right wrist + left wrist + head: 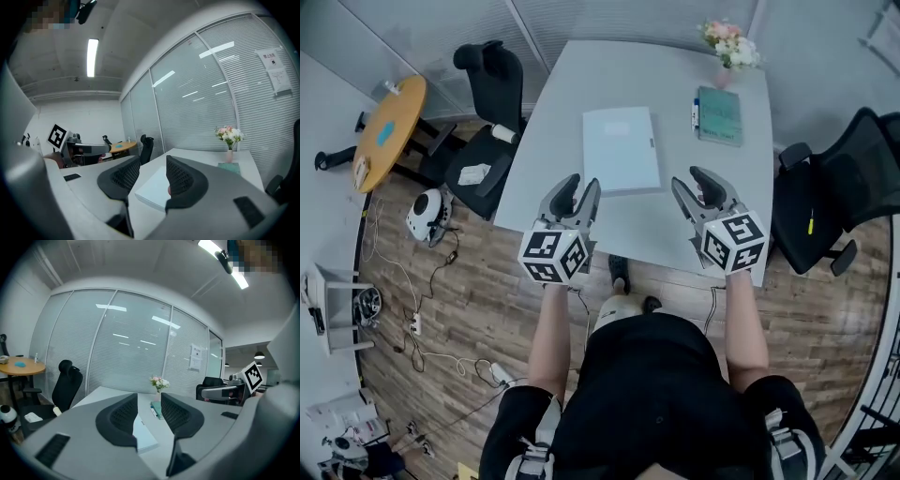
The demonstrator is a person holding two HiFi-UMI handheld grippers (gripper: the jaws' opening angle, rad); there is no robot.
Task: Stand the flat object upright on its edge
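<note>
Left gripper (583, 183) and right gripper (689, 178) are both hovering released, empty, near the white book (622, 150) lying flat on the bench (572, 112).

No word or number can be read: the paper notice (197, 357) on the glass wall (131, 348) has print too small to make out, and the marker cube (553, 255) of the left hand-held gripper (581, 185) and the marker cube (733, 242) of the right hand-held gripper (689, 178) show only black-and-white square patterns.
</note>
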